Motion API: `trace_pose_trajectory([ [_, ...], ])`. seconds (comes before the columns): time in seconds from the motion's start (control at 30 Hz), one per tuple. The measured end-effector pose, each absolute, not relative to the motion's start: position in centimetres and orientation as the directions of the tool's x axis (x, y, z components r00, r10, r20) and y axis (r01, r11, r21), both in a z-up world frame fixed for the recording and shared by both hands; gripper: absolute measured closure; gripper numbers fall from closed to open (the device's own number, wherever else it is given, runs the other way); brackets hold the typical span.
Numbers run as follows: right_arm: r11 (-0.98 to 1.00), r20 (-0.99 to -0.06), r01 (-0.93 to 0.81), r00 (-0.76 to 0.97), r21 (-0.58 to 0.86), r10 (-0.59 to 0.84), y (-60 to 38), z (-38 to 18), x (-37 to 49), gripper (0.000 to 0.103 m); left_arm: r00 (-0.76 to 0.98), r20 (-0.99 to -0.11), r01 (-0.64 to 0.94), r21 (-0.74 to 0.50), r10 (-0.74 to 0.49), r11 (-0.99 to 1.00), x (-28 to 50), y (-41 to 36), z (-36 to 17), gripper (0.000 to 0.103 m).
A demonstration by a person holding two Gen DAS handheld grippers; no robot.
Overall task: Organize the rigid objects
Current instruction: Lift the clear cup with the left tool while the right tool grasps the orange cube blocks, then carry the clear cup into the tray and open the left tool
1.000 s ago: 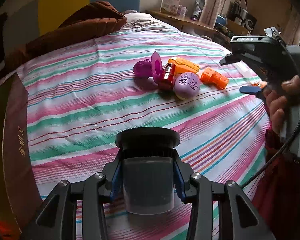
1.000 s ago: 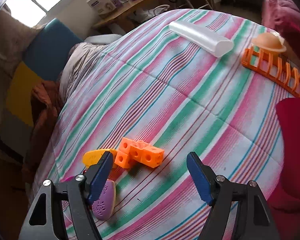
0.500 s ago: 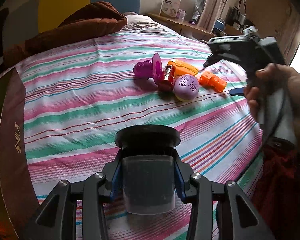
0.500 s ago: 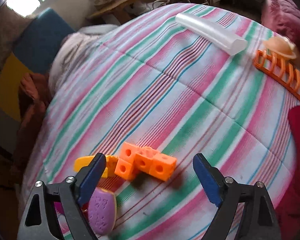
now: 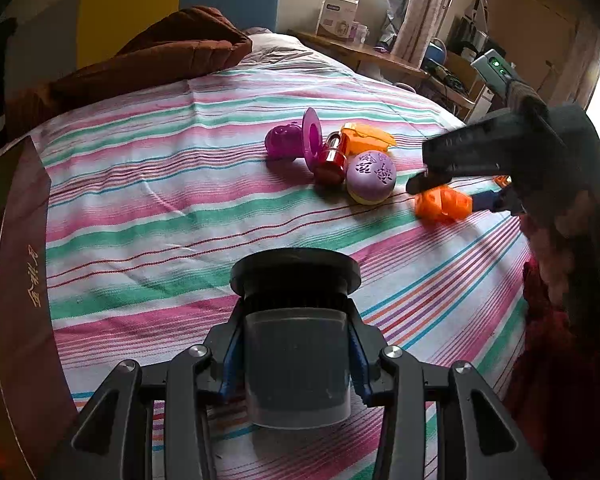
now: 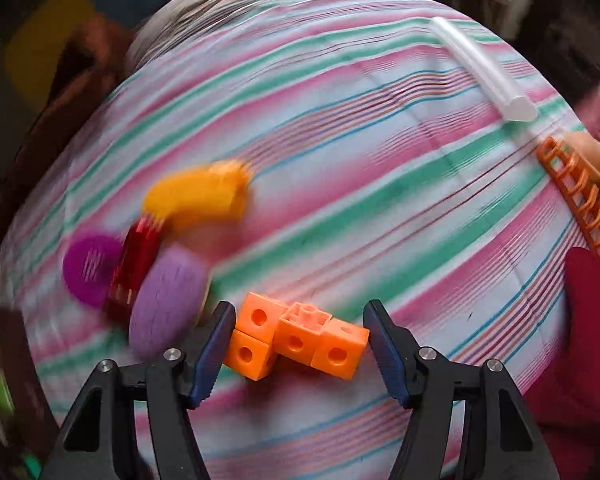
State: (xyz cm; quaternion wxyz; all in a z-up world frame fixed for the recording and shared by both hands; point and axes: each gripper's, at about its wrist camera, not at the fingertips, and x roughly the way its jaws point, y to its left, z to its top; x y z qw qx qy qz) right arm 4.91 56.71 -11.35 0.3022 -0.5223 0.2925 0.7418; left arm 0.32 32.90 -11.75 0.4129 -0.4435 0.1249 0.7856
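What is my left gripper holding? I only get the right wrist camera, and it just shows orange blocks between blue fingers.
Observer: The left gripper is shut on a grey jar with a black lid, over the striped bedspread.
Operator: Is anything hiding behind that purple disc?
Observer: Yes, a round purple piece lies just behind the purple disc, close against it.
Operator: What's past the bed?
Observer: A wooden desk with a white box standing on it.
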Motion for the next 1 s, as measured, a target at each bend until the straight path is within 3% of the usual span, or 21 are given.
trace_pose_trajectory([
  [0.23,-0.721,-0.946,-0.693,-0.237,0.004,0.222,55.0,-11.7,4.4,0.033,-0.266,-0.816,-0.738,-0.17,0.513,-0.653,0.6,32.3,-11.1,0.06],
  [0.6,-0.745,-0.936,-0.666,-0.241,-0.033,0.257,54.8,-11.3,4.5,0.034,-0.358,-0.743,-0.74,-0.142,0.565,-0.657,2.7,28.6,-5.3,0.059],
  [1.0,-0.749,-0.935,-0.661,-0.237,-0.044,0.265,55.4,-10.9,4.9,0.034,-0.459,-0.745,-0.563,-0.177,0.484,-0.807,-4.1,18.5,-3.0,0.059],
])
